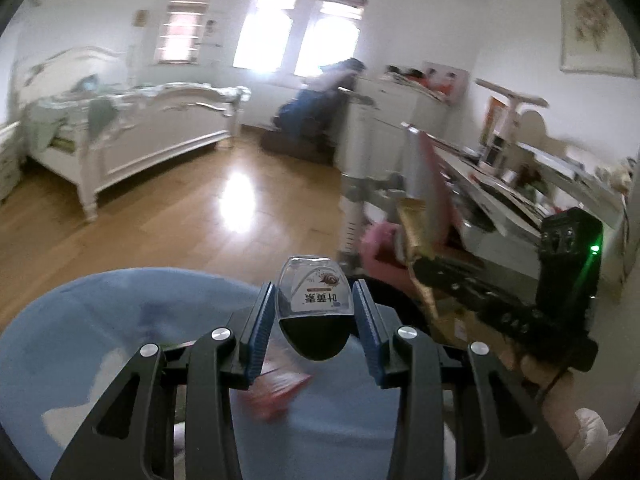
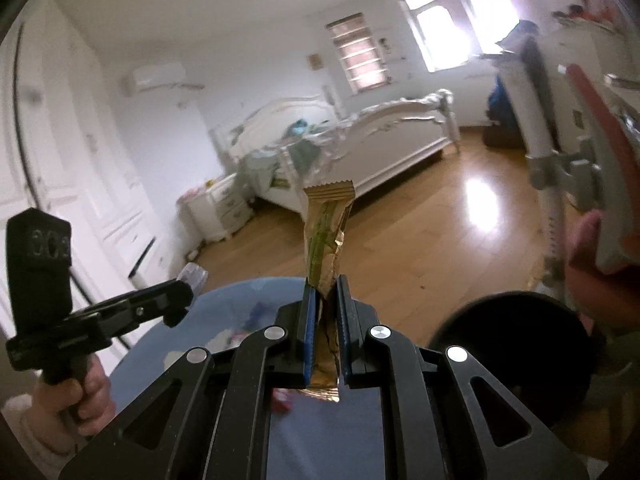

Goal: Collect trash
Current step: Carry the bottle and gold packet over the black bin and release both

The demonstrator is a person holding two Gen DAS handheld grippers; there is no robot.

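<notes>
Over the blue bag point(image 1: 100, 340), the left gripper point(image 1: 314, 304) clamps a bottle point(image 1: 316, 300) and the right gripper point(image 2: 325, 312) pinches a gold wrapper point(image 2: 324, 236), seemingly poised for dropping in.

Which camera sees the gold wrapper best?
The right wrist view. There the gold wrapper stands up in the middle, pinched in the right gripper, with its crimped top edge clear. In the left wrist view the wrapper is only a blurred gold strip at the right, partly hidden.
</notes>
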